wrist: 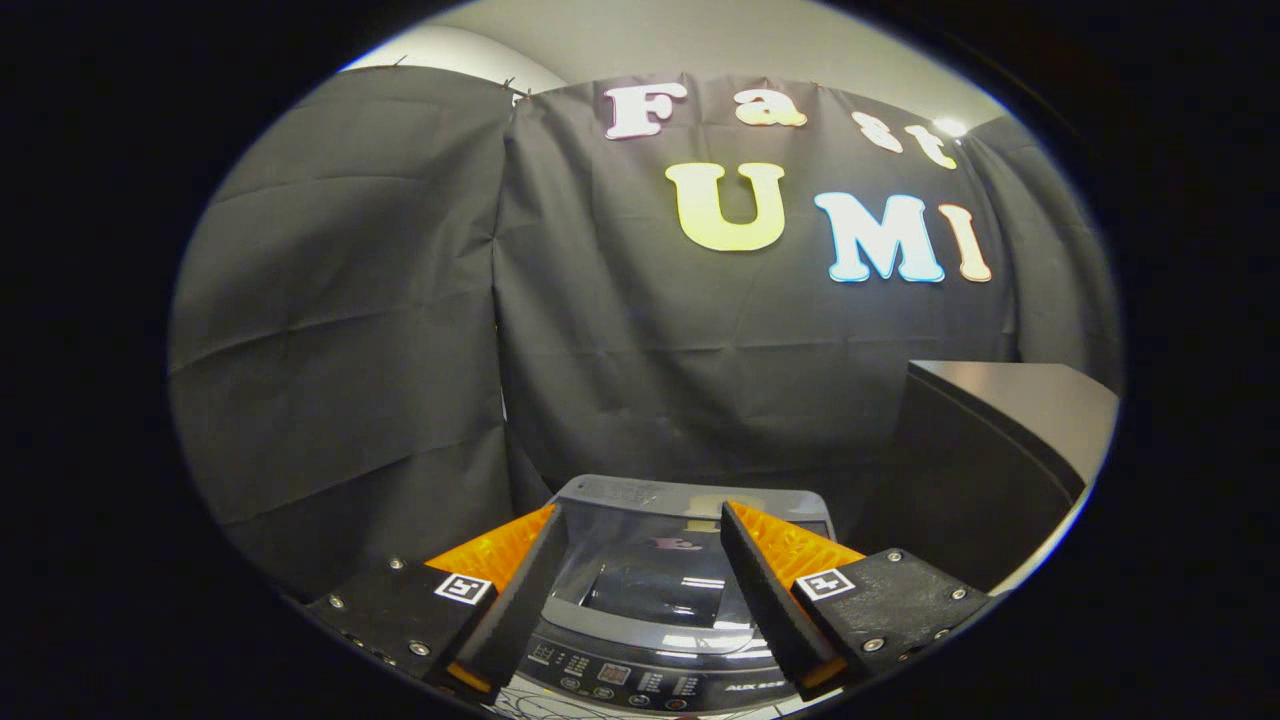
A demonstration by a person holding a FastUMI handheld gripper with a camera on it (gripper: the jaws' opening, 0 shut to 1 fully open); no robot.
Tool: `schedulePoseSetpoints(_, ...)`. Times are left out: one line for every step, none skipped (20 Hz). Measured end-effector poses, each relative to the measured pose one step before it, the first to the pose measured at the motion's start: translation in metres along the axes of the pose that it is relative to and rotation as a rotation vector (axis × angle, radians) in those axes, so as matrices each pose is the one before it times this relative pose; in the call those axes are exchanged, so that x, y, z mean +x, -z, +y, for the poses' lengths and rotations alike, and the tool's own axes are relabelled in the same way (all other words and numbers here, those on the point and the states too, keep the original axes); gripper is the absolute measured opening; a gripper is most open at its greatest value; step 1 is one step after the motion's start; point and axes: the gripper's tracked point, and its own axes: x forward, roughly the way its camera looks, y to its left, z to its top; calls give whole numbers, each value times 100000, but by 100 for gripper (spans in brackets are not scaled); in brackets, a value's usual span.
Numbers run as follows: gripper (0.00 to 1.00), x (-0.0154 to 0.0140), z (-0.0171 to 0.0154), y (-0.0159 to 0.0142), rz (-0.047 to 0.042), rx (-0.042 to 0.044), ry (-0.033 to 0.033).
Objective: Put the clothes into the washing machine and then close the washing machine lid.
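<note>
The washing machine [660, 590] sits directly below and just ahead of me, seen from above: its dark glossy lid [655, 575] lies flat and looks closed from here, with the control panel [625, 680] along the edge nearest me and the raised back panel [640, 492] along the far edge, up against the booth's black cloth wall. So the machine's front-to-back line runs straight away from me, in line with the fingers. My hand-held gripper [640, 590] is spread wide with nothing between its orange-and-black fingers [775, 590]; the lid shows in the gap between them, and I judge the fingers to hang above it rather than touch it, though I cannot be sure of the height. I see no clothes anywhere near the machine, so I cannot tell whether they are inside or lying elsewhere. To the right of the machine stands a dark cabinet [1000, 440], near but apart from it. If the lid needs handling next, the move is a straight descent and a little forward, towards the lid's near edge by the control panel.
</note>
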Motion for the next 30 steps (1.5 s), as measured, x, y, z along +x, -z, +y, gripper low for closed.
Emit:
schedulePoseSetpoints(95, -1054, -750, -551, -1293, -611, -275)
schedulePoseSetpoints(95, -1013, -700, -500, -1182, -171, 41)
schedulePoseSetpoints(95, -1030, -656, -510, -1161, 225, -76)
schedulePoseSetpoints(95, -966, -717, -347, -1017, 590, 10)
schedulePoseSetpoints(95, -904, -741, -584, -1173, 467, 329)
schedulePoseSetpoints(95, -950, -912, -802, -1578, 76, 674)
schedulePoseSetpoints(95, -806, -859, -861, -1747, 304, 494)
schedulePoseSetpoints(95, -1083, -854, -649, -1482, 526, 440)
schedulePoseSetpoints(95, -954, -927, -782, -1410, 394, 614)
schedulePoseSetpoints(95, -1030, -1047, -811, -1534, 280, 774)
schedulePoseSetpoints(95, -910, -1115, -774, -1639, 103, 919)
schedulePoseSetpoints(95, -933, -1140, -739, -1486, -291, 984)
schedulePoseSetpoints(95, -926, -1183, -520, -1211, -490, 1039)
schedulePoseSetpoints(95, -934, -1231, -453, -959, -657, 1059)
schedulePoseSetpoints(95, -990, -1216, -378, -872, -441, 1142)
schedulePoseSetpoints(95, -1094, -1424, -264, -668, -140, 1427)
schedulePoseSetpoints(95, -956, -1291, -191, -433, 55, 1434)
schedulePoseSetpoints(95, -953, -1261, -141, -177, 299, 1460)
schedulePoseSetpoints(95, -924, -1245, -87, -206, 285, 1530)
schedulePoseSetpoints(95, -979, -1348, -161, -142, 100, 1750)
schedulePoseSetpoints(95, -1010, -1278, -146, -297, -199, 1613)
schedulePoseSetpoints(95, -870, -1402, -68, -210, -489, 1840)
schedulePoseSetpoints(95, -1014, -1309, -168, -309, -337, 1517)
schedulePoseSetpoints(95, -956, -1186, -24, -284, -89, 1678)
schedulePoseSetpoints(95, -818, -1197, -40, -251, 322, 1686)
schedulePoseSetpoints(95, -989, -1062, 93, -114, 293, 1251)
schedulePoseSetpoints(95, -932, -957, 122, 281, -32, 1347)
schedulePoseSetpoints(95, -766, -921, 140, -85, -220, 1238)
schedulePoseSetpoints(95, -790, -695, -88, -260, -240, 876)
schedulePoseSetpoints(95, -763, -537, -170, -576, -152, 506)
